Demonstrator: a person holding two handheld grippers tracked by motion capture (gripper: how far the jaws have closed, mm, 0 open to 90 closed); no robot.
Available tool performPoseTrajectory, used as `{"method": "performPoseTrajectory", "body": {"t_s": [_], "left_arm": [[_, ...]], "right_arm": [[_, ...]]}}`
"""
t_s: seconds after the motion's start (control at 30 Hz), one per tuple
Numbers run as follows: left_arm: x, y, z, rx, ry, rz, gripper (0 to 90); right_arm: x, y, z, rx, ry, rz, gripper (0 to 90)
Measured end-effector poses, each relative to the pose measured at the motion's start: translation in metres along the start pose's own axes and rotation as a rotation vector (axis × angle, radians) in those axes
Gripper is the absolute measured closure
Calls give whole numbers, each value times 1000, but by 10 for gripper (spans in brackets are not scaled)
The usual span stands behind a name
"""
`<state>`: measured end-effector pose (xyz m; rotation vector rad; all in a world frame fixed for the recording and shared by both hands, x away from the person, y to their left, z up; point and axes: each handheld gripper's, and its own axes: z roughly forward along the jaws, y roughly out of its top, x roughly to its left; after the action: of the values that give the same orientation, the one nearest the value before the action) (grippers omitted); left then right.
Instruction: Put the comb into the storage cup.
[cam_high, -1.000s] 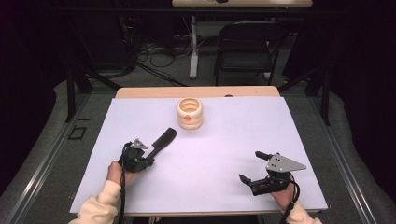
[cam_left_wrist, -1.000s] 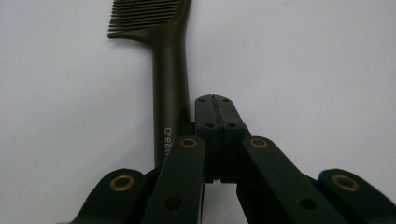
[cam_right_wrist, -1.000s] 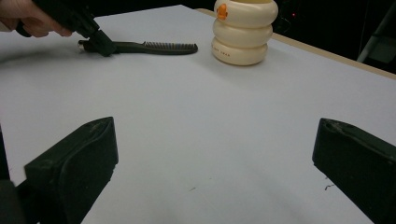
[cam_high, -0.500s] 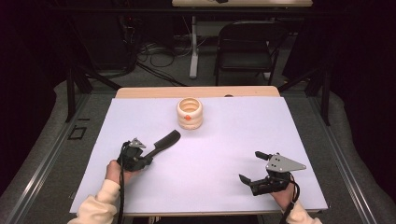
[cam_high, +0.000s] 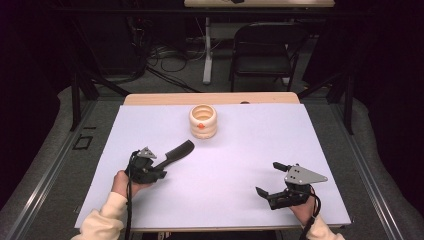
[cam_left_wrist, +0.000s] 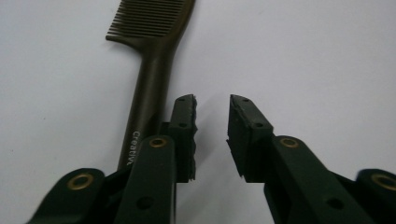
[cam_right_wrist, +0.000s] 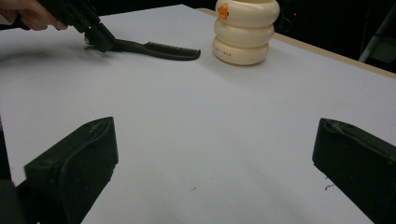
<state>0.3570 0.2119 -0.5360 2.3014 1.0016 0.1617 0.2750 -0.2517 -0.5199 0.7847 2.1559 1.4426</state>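
A: Black plastic comb (cam_left_wrist: 152, 70), lying flat on the white table sheet (cam_high: 240, 165), handle toward the person, teeth pointing off toward the cream ringed container (cam_high: 203, 121) further back.

B: Left gripper (cam_left_wrist: 211, 109)?

A: Jaws have just been opening, now a small gap, nothing between them. The comb handle sits just outside its one jaw, alongside it, not pinched.

B: So how to do this bit well?

A: My read: it's a release or re-grip. If letting go, spread wider and lift straight off so the jaw doesn't drag the handle. If regrasping, shift sideways till the handle is centred between the pads, then close.

B: Right gripper (cam_high: 274, 177)?

A: Spread wide, empty, resting near the table's near right edge, well apart from the comb.

B: Comb details?

A: Slim handle with pale lettering, fine even teeth along one side.
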Motion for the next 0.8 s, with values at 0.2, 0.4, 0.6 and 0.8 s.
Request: {"method": "performPoseTrajectory", "body": {"t_s": [0.2,0.4,0.6,0.8], "left_arm": [[-6,6,-6,22,-30,42,452],[-8,10,-8,43,-5,65,277],[-7,13,-11,54,46,90,149],[-5,16,-10,67,78,110,84]], "right_arm": [[0,0,0,2,1,2,0],[0,0,0,3,2,3,0],[1,0,1,6,5,5,0],[1,0,1,7,5,7,0]]}}
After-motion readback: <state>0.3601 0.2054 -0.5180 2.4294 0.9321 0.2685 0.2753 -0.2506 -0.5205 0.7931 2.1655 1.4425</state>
